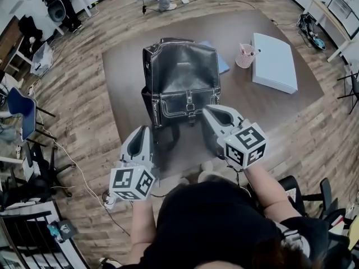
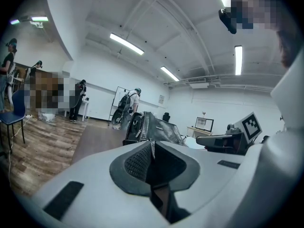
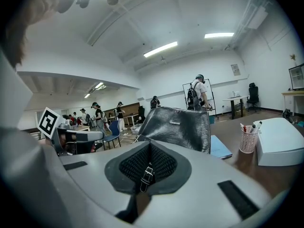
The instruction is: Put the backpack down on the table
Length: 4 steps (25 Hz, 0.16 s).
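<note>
Backpack seemingly upright, buckled front facing the person

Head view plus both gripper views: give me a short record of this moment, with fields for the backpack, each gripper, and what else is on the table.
backpack: black, upright on the table, towards its near edge
left gripper: shut on thin strap
right gripper: shut on buckled strap
also on table: pen cup, white box
</note>
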Motion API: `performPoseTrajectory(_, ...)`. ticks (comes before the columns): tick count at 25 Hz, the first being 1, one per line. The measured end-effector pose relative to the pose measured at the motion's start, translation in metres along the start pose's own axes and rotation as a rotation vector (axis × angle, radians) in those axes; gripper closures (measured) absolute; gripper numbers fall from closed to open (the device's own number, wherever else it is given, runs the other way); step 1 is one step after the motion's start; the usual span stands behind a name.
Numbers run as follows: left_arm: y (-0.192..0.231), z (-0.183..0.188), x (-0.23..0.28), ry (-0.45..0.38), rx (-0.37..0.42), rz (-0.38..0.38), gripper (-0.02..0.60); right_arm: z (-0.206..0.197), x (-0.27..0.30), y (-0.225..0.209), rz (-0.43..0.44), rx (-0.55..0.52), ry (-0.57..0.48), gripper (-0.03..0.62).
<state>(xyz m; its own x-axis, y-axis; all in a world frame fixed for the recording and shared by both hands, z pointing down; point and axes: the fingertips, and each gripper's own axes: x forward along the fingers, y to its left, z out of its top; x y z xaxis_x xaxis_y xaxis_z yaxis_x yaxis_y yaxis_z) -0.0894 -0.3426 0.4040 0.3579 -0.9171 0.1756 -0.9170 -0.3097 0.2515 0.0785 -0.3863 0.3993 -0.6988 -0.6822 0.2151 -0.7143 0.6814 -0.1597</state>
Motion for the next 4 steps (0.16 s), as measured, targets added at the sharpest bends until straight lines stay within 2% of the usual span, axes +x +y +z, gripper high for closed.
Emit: performPoseTrajectory(4,-0.0014,0.0023,0.0042,-0.002,0.001,-0.002,0.534,0.0014,0.0023,-0.0033,0.004,0.003,0.002,0.577)
